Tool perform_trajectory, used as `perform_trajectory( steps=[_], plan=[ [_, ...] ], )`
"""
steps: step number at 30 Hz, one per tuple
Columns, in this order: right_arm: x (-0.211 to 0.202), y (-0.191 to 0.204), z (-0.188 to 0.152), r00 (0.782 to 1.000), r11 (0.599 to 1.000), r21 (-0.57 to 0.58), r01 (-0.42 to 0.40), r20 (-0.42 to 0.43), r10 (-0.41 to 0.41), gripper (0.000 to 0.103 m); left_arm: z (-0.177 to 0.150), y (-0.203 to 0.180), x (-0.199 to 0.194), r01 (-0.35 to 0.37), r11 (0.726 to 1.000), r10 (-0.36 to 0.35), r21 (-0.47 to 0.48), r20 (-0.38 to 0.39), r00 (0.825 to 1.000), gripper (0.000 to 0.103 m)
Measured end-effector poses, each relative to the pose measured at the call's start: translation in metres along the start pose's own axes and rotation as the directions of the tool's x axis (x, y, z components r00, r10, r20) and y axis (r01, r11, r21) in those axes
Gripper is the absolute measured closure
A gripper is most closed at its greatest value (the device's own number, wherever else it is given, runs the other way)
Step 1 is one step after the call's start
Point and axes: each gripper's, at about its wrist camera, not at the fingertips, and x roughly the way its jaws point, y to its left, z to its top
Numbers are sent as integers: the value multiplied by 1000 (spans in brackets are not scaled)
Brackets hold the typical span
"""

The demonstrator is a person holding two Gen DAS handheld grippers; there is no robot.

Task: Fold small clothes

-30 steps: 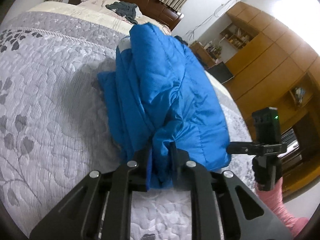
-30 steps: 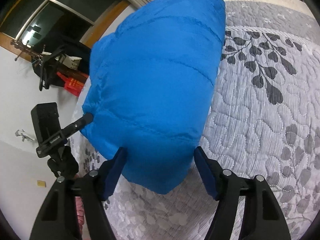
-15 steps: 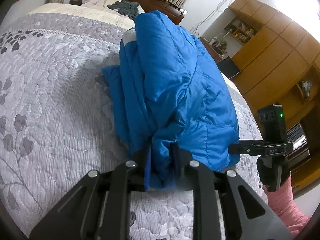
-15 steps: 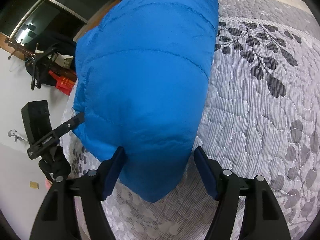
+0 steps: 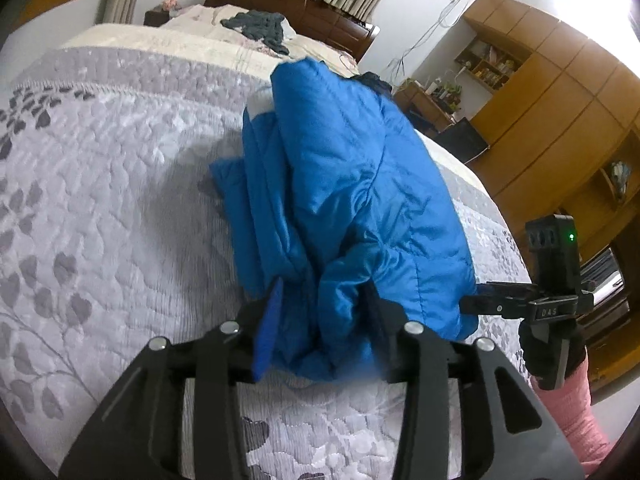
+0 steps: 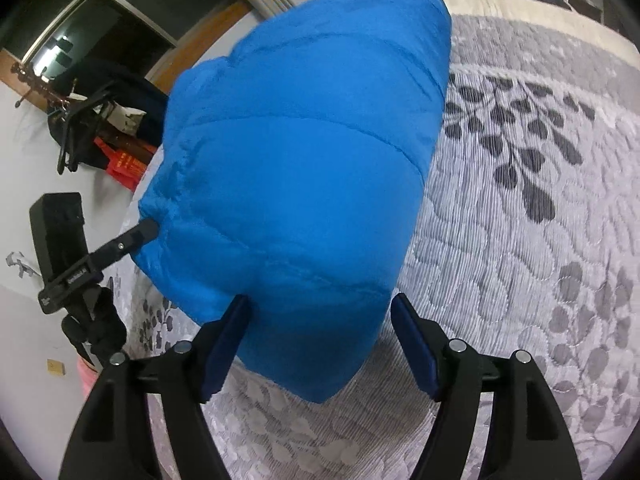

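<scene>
A puffy blue jacket (image 5: 352, 184) lies folded in a thick bundle on the grey quilted bedspread (image 5: 100, 200). My left gripper (image 5: 324, 320) stands open around a bunched corner of the jacket, with its blue left pad showing clear of the fabric. In the right wrist view the jacket (image 6: 304, 152) fills the middle. The near end of the bundle sits between the spread fingers of my open right gripper (image 6: 320, 340), which do not pinch it. The other gripper's tip (image 6: 144, 232) touches the jacket's left edge.
Dark clothes (image 5: 256, 26) lie by the wooden headboard at the far end of the bed. Wooden wardrobes (image 5: 560, 100) stand to the right of the bed. A pink sleeve (image 5: 576, 412) shows at the lower right. Bags hang on a rack (image 6: 100, 120) under a window.
My left gripper's jaws have spread apart and loosened from the jacket corner they pinched. The bundle has sunk a little onto the bed. My right gripper stays open.
</scene>
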Motion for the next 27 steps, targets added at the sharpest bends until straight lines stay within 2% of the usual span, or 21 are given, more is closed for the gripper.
perform_trajectory(
  steps=[1, 4, 7, 10, 13, 15, 22, 27],
  plan=[
    [-1, 1, 1, 1000, 1000, -2, 1, 1, -1, 29, 1, -3, -2, -3, 1000, 3, 8, 5, 1000, 63],
    [-2, 5, 3, 1000, 1000, -4, 7, -2, -7, 28, 6, -12, -7, -47, 998, 46, 36, 24, 999, 54],
    [-2, 9, 5, 1000, 1000, -10, 15, -7, -15, 28, 11, -18, -10, -58, 997, 57, 42, 32, 998, 53],
    [-6, 13, 8, 1000, 1000, -16, 15, -4, -15, 28, 19, -22, -15, -43, 998, 42, 50, 34, 999, 49],
    [-12, 14, 9, 1000, 1000, -25, 15, 2, -15, 28, 31, -20, -22, 15, 999, -16, 29, 42, 999, 47],
    [-16, 16, 13, 1000, 999, -31, 30, 8, -30, 28, 44, -17, -22, 14, 1000, -15, 22, 47, 999, 47],
    [-19, 20, 30, 993, 993, -31, 114, 34, -113, 28, 89, -1, 17, 16, 999, -17, -48, -14, 1000, 47],
    [-14, 25, 45, 987, 988, -16, 154, 47, -154, 28, 94, 4, 49, -23, 999, 20, -47, -65, 998, 45]
  ],
)
